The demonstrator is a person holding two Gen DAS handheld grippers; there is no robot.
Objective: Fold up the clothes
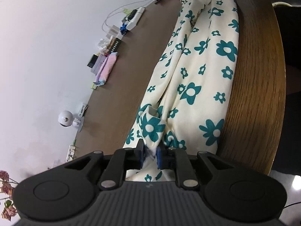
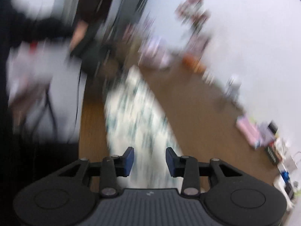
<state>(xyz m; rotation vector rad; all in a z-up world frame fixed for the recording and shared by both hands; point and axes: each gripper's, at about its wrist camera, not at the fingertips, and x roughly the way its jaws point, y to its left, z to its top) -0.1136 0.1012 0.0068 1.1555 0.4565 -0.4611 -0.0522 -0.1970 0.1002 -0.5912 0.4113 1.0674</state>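
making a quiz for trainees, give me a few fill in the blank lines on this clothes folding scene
1. The cream garment is printed with teal ____.
2. The garment lies on a ____ wooden table.
3. A fold of the garment sits between the fingers of the ____ gripper.
4. Nothing sits between the right gripper's ____ pads.

Missing: flowers; brown; left; blue

No text, label or number could be read in either view. Print on the small black box (image 1: 114,44) along the brown wooden table's (image 1: 154,37) far edge was too small, and the right wrist view was blurred.

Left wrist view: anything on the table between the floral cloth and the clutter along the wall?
No, in the left wrist view bare table separates cloth and clutter.
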